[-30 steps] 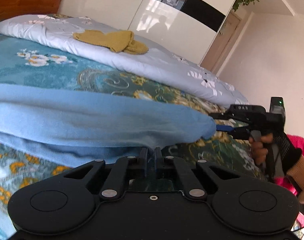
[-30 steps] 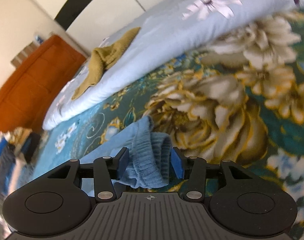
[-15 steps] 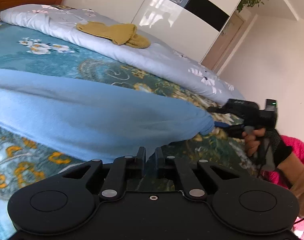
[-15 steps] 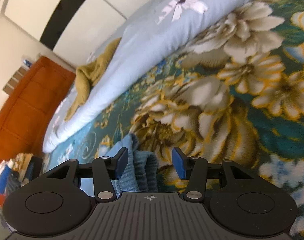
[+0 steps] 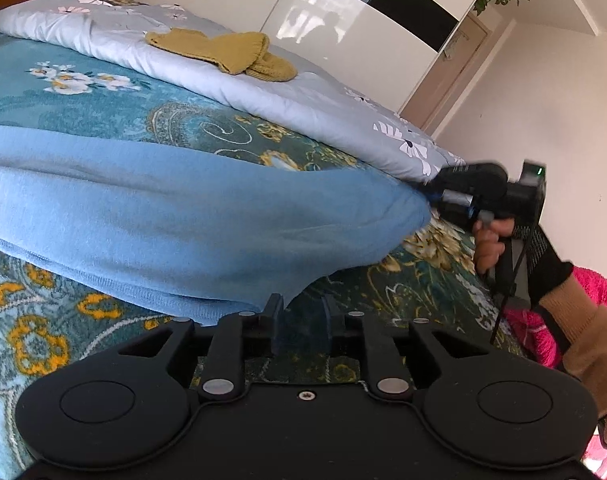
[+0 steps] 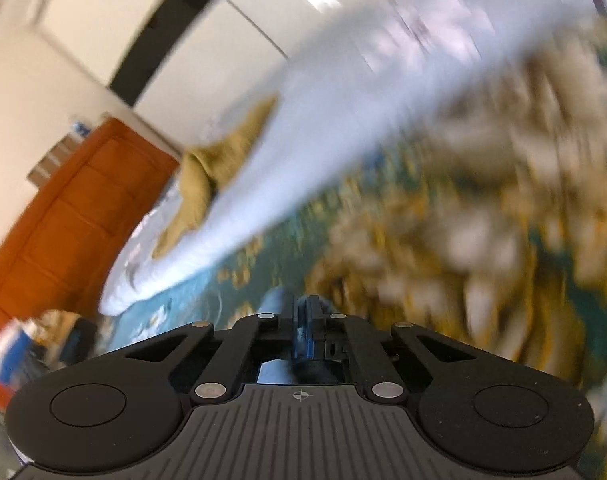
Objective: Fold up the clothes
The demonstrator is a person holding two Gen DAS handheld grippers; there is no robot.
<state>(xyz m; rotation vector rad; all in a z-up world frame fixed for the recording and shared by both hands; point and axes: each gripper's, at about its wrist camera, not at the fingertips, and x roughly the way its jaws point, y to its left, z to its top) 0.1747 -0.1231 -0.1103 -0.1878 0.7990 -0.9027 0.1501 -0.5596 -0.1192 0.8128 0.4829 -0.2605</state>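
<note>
A light blue garment (image 5: 175, 216) lies folded across the floral bedspread (image 5: 103, 120). My left gripper (image 5: 299, 312) stands at its near hem; its jaws are a little apart and the cloth edge lies just in front of them, not clamped. My right gripper (image 6: 308, 320) is shut on the garment's ribbed blue cuff (image 6: 275, 300). In the left wrist view the right gripper (image 5: 435, 196) pinches the garment's far right tip. The right wrist view is blurred by motion.
A folded mustard knit (image 5: 227, 52) rests on a pale grey floral quilt (image 5: 295, 96) along the far side of the bed. An orange-brown headboard (image 6: 63, 216) stands at the left. White wardrobe doors (image 5: 343, 20) are behind. The person's pink sleeve (image 5: 595, 296) is at the right.
My right gripper has closed on the blue cuff and is moving fast. My left gripper's jaws have parted slightly, letting go of the hem. The garment's right tip has shifted right.
</note>
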